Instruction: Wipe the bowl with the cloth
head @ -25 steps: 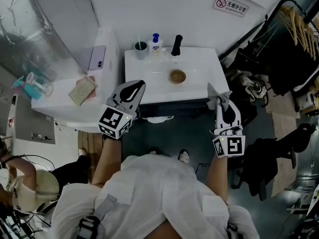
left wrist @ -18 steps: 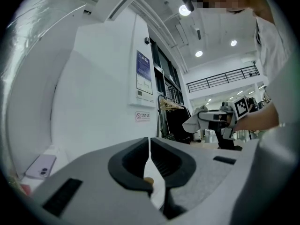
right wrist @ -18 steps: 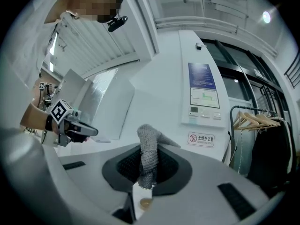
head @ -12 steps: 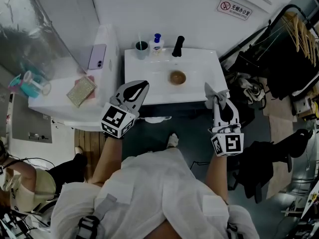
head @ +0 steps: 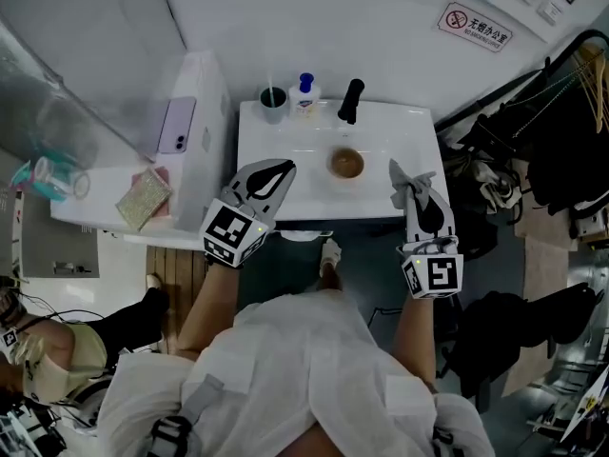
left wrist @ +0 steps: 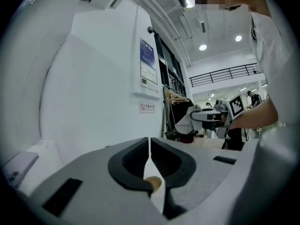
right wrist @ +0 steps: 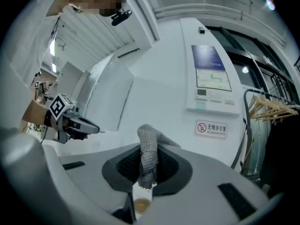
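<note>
The person in a white shirt (head: pixel 285 369) stands nearest, both forearms reaching out toward the far wall. The left gripper (head: pixel 282 168) hangs over the near left edge of the white washbasin counter (head: pixel 276 141). Its dark jaws are pressed together with nothing between them. The right gripper (head: pixel 403 181) is over the near right edge of the counter, its jaws clamped on a grey knitted cloth (right wrist: pixel 149 156). The cloth stands up out of the jaws and flops over at its top.

The small round brown bowl (head: pixel 346 163) sits on the counter between the two grippers and a little farther off, apart from both. Neither gripper nor the cloth touches it.

Along the far edge of the counter stand a black tap (head: pixel 350 101), a white pump bottle with a blue top (head: pixel 305 92) and a dark cup (head: pixel 273 98). To the left, on a white ledge, lie a purple phone (head: pixel 177 126) and, nearer, a pale rectangular scouring sponge (head: pixel 144 198). On the far wall at the right is a red-and-white prohibition sign (head: pixel 474 27).
</note>
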A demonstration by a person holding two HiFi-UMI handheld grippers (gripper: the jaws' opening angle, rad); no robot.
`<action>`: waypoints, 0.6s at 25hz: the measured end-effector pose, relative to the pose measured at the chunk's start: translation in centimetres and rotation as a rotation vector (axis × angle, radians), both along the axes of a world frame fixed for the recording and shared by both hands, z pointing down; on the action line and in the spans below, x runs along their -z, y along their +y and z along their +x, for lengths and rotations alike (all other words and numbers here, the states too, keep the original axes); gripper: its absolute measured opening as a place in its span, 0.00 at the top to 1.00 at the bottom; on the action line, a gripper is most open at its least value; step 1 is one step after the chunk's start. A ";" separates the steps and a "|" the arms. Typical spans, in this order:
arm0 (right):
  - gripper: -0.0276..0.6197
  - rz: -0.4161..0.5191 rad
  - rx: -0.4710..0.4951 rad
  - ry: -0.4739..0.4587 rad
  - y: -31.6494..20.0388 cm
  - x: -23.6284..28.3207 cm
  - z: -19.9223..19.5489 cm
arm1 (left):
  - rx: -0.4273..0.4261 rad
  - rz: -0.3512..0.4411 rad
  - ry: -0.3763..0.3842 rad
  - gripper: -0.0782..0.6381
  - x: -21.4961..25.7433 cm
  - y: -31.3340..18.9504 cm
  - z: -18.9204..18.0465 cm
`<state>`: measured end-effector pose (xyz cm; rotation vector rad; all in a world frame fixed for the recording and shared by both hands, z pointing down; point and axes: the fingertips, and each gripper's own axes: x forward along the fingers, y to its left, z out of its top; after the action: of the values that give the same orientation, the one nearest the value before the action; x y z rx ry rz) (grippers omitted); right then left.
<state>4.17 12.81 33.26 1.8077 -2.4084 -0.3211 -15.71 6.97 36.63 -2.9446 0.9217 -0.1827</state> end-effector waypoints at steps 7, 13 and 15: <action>0.88 -0.105 0.072 0.000 -7.8 -5.0 3.2 | 0.021 -0.084 -0.050 0.86 -4.6 -6.5 4.9; 0.88 -0.186 0.160 0.022 -13.5 -9.3 4.3 | 0.013 -0.158 -0.073 0.86 -9.0 -10.8 8.9; 0.88 -0.218 0.187 0.030 -15.0 -10.8 4.4 | 0.012 -0.191 -0.081 0.86 -10.4 -11.9 10.0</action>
<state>8.56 -2.16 44.05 1.4825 -2.4848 -0.0954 -5.75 -4.92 47.01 -3.0761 0.9622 -0.4101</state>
